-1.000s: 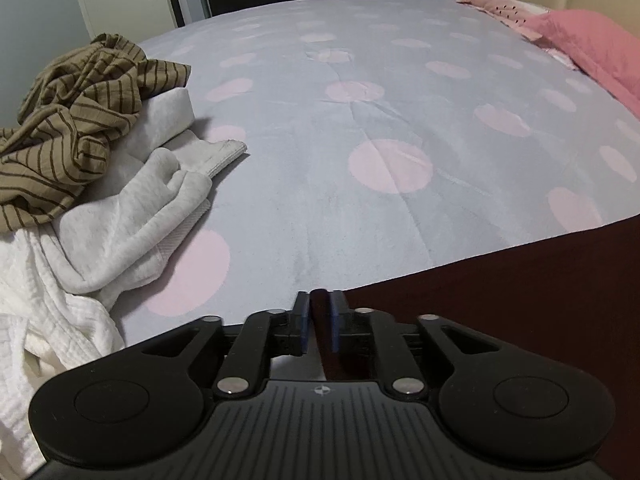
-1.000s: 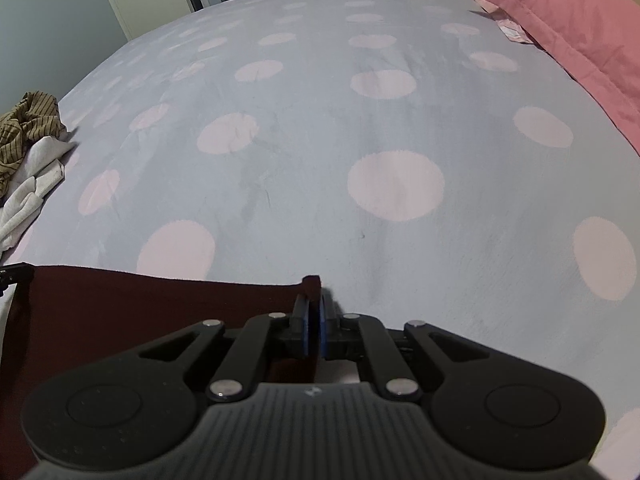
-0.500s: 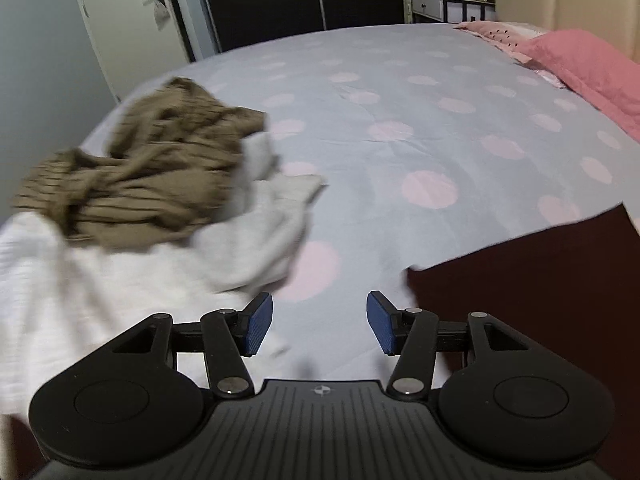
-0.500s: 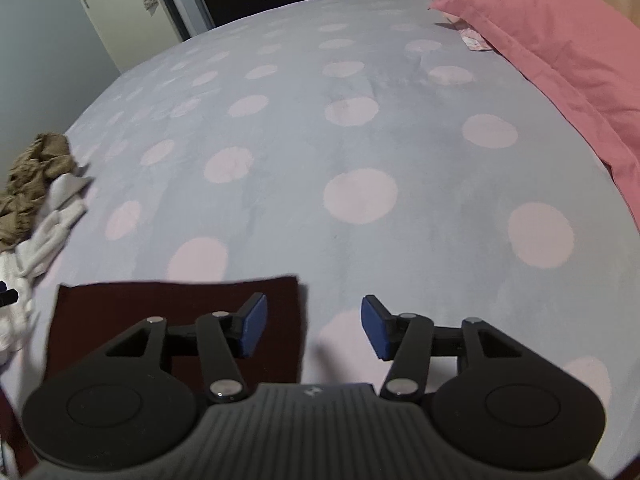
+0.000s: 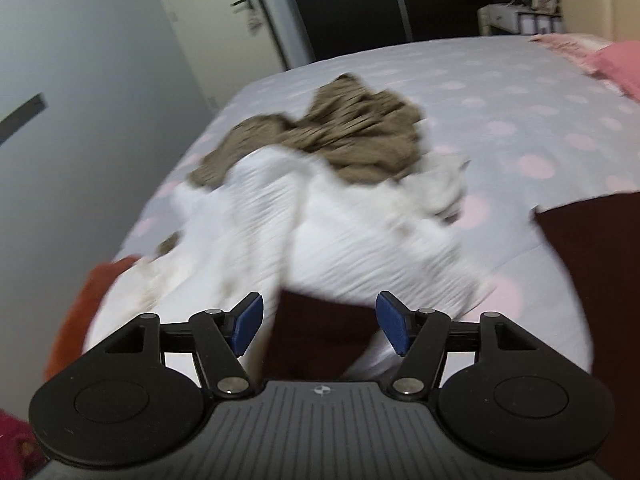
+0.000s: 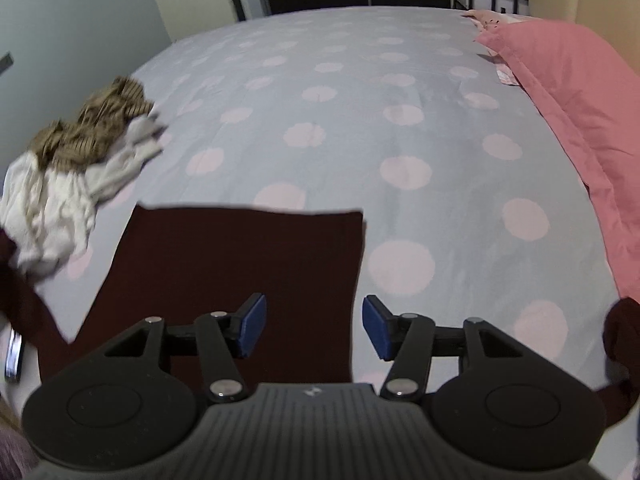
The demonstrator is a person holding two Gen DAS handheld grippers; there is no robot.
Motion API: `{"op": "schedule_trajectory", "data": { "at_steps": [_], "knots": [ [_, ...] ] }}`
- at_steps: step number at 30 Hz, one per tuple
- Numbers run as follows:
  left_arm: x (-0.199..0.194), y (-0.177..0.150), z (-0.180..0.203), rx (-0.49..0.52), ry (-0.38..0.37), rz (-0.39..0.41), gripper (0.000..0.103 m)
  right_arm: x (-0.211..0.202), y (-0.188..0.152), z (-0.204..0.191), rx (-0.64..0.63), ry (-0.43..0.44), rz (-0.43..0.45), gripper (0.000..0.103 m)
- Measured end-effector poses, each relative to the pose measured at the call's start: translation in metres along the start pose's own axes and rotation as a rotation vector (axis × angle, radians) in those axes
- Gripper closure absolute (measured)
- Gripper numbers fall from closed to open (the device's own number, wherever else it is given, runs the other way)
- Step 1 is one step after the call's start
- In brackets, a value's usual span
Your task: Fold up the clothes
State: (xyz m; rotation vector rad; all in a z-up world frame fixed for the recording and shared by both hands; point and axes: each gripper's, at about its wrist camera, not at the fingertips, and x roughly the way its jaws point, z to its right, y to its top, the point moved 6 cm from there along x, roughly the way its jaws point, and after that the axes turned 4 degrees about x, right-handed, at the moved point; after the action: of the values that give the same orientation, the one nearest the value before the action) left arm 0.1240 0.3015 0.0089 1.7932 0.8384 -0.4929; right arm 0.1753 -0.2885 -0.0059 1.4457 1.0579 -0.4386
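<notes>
Hovering w/ nothing held: left gripper (image 5: 318, 326) jaws are opening over the pile (image 5: 332, 216), right gripper (image 6: 314, 326) jaws standing apart, empty, above the maroon cloth (image 6: 240, 264) lying flat on the bed (image 6: 400, 120). Next garment probably wants picking by an edge or corner (not mid-bunch), so it's coming out clear of the brown top (image 5: 356, 136).

The heap of white ribbed cloth (image 5: 340, 236) and brown striped fabric (image 5: 352, 136) is smeared by motion blur in the left wrist view, its weave unreadable. The flat dark maroon garment (image 6: 240, 264) runs under the gripper body; its near edge is hidden. The orange cloth (image 5: 86, 300) is blurred, part hidden.
</notes>
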Motion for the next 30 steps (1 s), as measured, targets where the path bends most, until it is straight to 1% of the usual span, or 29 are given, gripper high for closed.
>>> {"op": "schedule_trajectory", "data": {
  "at_steps": [2, 4, 7, 9, 11, 13, 15, 17, 19, 22, 24, 26, 27, 29, 30],
  "knots": [
    [0.0, -0.013, -0.007, 0.014, 0.02, -0.012, 0.042, -0.009, -0.011, -0.005, -0.009, -0.005, 0.005, 0.045],
    [0.001, -0.025, -0.006, 0.051, 0.004, -0.018, 0.041, -0.016, -0.021, -0.01, 0.0, 0.005, -0.003, 0.045],
    [0.005, -0.035, 0.007, 0.148, -0.009, -0.024, 0.039, -0.021, -0.029, -0.016, 0.048, 0.023, 0.005, 0.041],
    [0.012, -0.039, 0.015, 0.21, 0.022, -0.03, 0.039, -0.017, -0.033, -0.018, 0.062, 0.011, -0.005, 0.04],
    [0.02, -0.042, 0.015, 0.224, 0.044, -0.028, 0.039, -0.005, -0.038, -0.021, 0.054, -0.034, -0.037, 0.04],
    [0.025, -0.043, 0.01, 0.201, 0.047, -0.014, 0.039, 0.006, -0.043, -0.023, 0.047, -0.071, -0.077, 0.04],
    [0.025, -0.04, 0.005, 0.167, 0.02, 0.007, 0.038, 0.017, -0.049, -0.024, 0.043, -0.098, -0.12, 0.04],
    [0.027, -0.039, 0.0, 0.149, -0.002, 0.026, 0.038, 0.023, -0.052, -0.028, 0.053, -0.087, -0.139, 0.04],
    [0.03, -0.036, -0.004, 0.127, -0.019, 0.04, 0.038, 0.027, -0.053, -0.033, 0.037, -0.086, -0.149, 0.04],
    [0.039, -0.029, -0.007, 0.095, -0.031, 0.038, 0.039, 0.033, -0.055, -0.04, 0.001, -0.099, -0.162, 0.04],
    [0.047, -0.026, -0.011, 0.073, -0.025, 0.034, 0.049, 0.037, -0.055, -0.043, -0.02, -0.115, -0.173, 0.04],
    [0.055, -0.026, -0.016, 0.045, -0.033, 0.016, 0.064, 0.041, -0.055, -0.047, -0.03, -0.109, -0.179, 0.04],
    [0.059, -0.026, -0.019, 0.032, -0.041, 0.007, 0.07, 0.042, -0.054, -0.049, -0.032, -0.103, -0.18, 0.04],
    [0.062, -0.028, -0.024, 0.014, -0.045, 0.0, 0.088, 0.043, -0.052, -0.054, -0.044, -0.094, -0.176, 0.04],
    [0.062, -0.028, -0.027, 0.006, -0.047, 0.004, 0.094, 0.044, -0.052, -0.056, -0.056, -0.091, -0.175, 0.04]
  ]
}}
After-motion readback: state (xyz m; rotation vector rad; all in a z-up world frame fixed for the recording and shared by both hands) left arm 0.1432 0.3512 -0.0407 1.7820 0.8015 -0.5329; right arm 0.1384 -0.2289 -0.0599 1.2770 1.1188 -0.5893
